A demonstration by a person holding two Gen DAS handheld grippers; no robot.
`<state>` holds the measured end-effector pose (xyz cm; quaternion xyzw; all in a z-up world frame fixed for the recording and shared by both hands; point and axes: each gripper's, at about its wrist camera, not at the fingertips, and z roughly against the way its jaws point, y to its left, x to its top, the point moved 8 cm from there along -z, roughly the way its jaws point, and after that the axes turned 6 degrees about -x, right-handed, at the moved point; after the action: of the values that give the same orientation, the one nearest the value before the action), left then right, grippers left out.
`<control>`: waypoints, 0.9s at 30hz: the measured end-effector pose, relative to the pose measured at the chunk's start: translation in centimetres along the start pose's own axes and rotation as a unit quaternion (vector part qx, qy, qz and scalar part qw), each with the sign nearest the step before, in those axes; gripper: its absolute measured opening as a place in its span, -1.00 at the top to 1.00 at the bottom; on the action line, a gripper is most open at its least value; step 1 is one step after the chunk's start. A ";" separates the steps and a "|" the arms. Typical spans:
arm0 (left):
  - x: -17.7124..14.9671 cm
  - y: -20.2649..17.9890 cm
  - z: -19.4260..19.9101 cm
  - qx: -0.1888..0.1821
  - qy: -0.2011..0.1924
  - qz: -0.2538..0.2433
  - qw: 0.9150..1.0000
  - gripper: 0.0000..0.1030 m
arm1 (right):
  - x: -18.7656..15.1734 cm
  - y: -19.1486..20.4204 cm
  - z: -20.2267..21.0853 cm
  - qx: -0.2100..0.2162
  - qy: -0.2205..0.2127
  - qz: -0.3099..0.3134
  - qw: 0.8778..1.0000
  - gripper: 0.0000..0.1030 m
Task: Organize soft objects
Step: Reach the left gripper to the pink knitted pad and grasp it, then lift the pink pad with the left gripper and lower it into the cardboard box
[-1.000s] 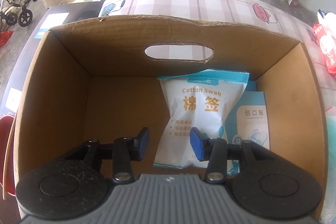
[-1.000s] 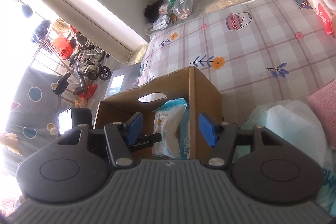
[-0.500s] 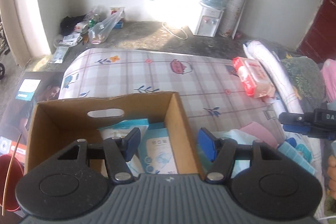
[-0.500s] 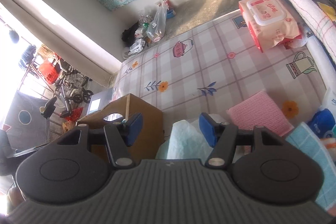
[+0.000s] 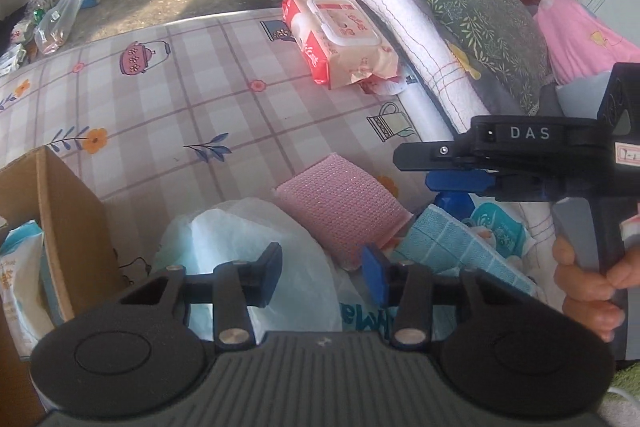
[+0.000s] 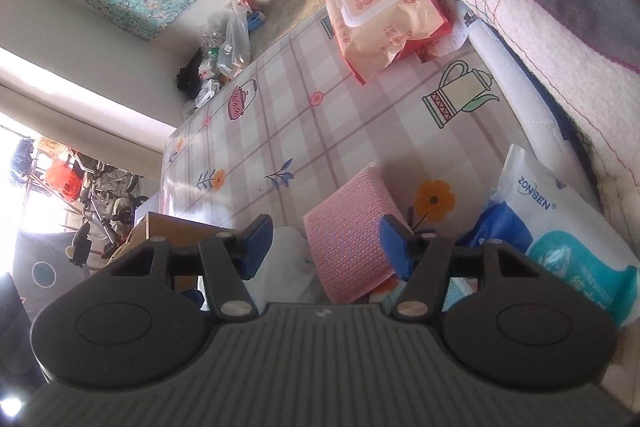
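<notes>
Two grippers hang over a checked mat (image 5: pixel 168 115) strewn with soft goods. The left gripper (image 5: pixel 322 277), low in the frame's centre, is narrowing its jaws over a pale plastic bag (image 5: pixel 240 239) without touching it. The right gripper (image 6: pixel 326 247) stands apart with the pink sponge (image 6: pixel 346 247) framed between its fingers, unclamped. A cardboard box (image 5: pixel 60 219) sits at lower left, a wet-wipes pack (image 5: pixel 340 39) at upper centre.

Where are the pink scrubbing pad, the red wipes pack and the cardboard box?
pink scrubbing pad (image 5: pixel 340 203), left wrist view, top face.
red wipes pack (image 5: pixel 340 35), left wrist view, white lid.
cardboard box (image 5: pixel 68 227), left wrist view, outer side wall.
</notes>
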<state>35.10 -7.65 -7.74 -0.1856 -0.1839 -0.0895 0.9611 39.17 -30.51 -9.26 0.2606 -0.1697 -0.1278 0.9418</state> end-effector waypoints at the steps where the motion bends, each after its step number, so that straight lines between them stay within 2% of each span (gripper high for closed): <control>1: 0.2 -0.2 -0.8 -0.005 0.009 0.006 1.000 0.20 | 0.4 -0.4 -0.5 0.001 0.005 -0.004 1.000 -0.10; 4: 0.6 -0.6 -3.1 -0.014 0.038 0.025 0.999 0.29 | 1.6 -1.3 -2.2 0.004 0.021 -0.013 1.000 -0.04; 9: 1.1 -0.4 -6.0 -0.019 0.071 0.056 0.996 0.29 | 2.6 -2.1 -4.9 0.006 0.043 -0.021 0.999 0.03; 13: 1.1 0.6 -7.6 -0.008 0.095 0.090 0.991 0.26 | 2.6 -2.6 -6.8 0.005 0.063 -0.020 0.998 0.03; 21: 1.7 1.4 -8.9 -0.018 0.099 0.134 0.986 -0.09 | 2.5 -2.7 -9.6 0.013 0.092 -0.029 0.995 0.03; 27: 2.1 1.6 -9.9 -0.011 0.087 0.141 0.986 -0.14 | 1.7 -2.3 -10.7 0.018 0.105 -0.025 0.994 0.05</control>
<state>40.56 -10.29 -15.94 -0.2120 -0.0704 0.0293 0.9743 44.54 -28.22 -18.73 0.2936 -0.0655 -0.1200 0.9461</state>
